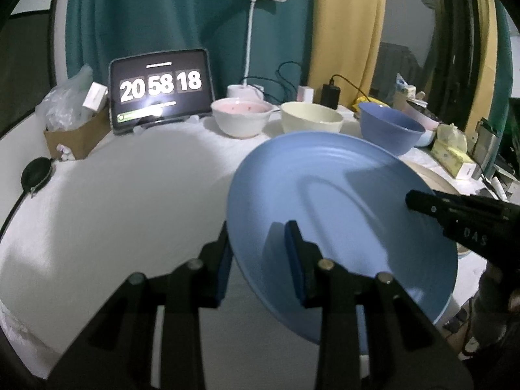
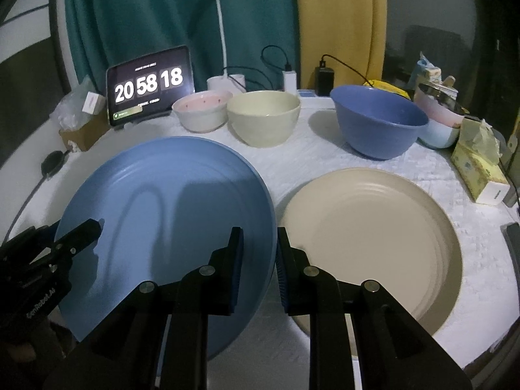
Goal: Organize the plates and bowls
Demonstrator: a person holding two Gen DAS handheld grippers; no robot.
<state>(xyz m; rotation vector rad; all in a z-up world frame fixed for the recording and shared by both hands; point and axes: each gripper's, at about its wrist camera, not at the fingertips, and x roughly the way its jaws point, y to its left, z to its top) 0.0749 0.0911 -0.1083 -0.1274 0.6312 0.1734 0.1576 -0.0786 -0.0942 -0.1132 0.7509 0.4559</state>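
Observation:
A blue plate is held tilted above the white table. My left gripper straddles its left rim, one finger under and one over, shut on it. My right gripper straddles its right rim the same way, shut on it. A beige plate lies flat on the table to the right, close beside the blue plate's rim. At the back stand a pink-lined white bowl, a cream bowl and a blue bowl.
A tablet clock and a desk lamp stand at the back. A cardboard box with bags sits far left. A tissue box and a pale bowl are at the right edge. A black disc lies left.

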